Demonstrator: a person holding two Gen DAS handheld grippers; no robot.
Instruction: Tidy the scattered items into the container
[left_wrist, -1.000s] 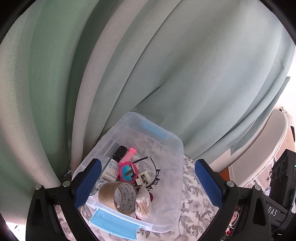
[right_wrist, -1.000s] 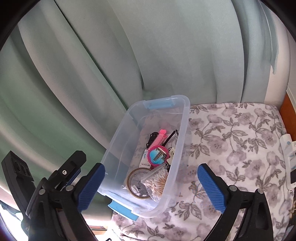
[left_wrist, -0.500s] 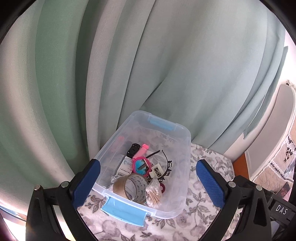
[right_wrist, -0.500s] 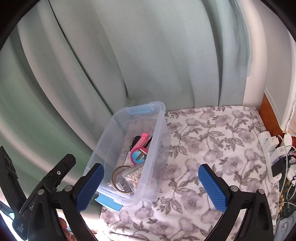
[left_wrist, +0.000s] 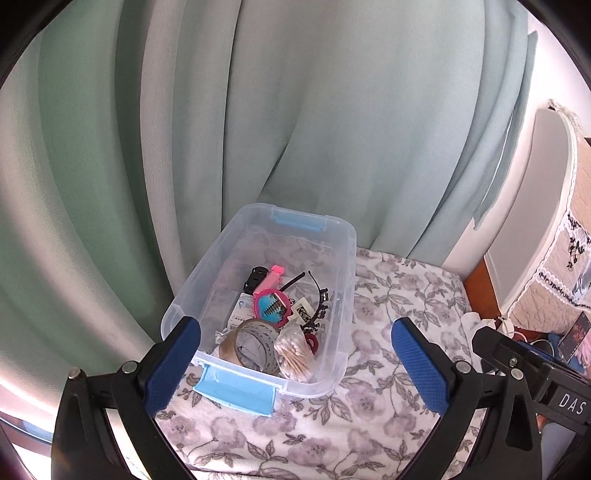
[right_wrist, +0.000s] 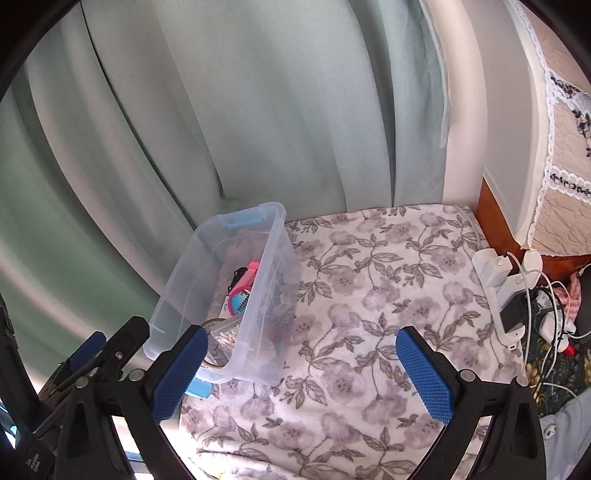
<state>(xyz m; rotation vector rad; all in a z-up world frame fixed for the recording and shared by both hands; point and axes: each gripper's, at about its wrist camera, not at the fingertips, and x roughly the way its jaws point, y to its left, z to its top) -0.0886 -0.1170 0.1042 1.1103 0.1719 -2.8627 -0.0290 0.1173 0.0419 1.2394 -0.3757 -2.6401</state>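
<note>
Two grippers, the left gripper (left_wrist: 295, 363) and right gripper (right_wrist: 301, 369), hang wide and empty just short of the clear container (left_wrist: 343, 258), where tape roll (left_wrist: 251, 343), swabs (left_wrist: 293, 352) and pink comb (left_wrist: 271, 304) lie gathered, apparently leaving the floral cloth (right_wrist: 369, 295) beyond bare.
</note>
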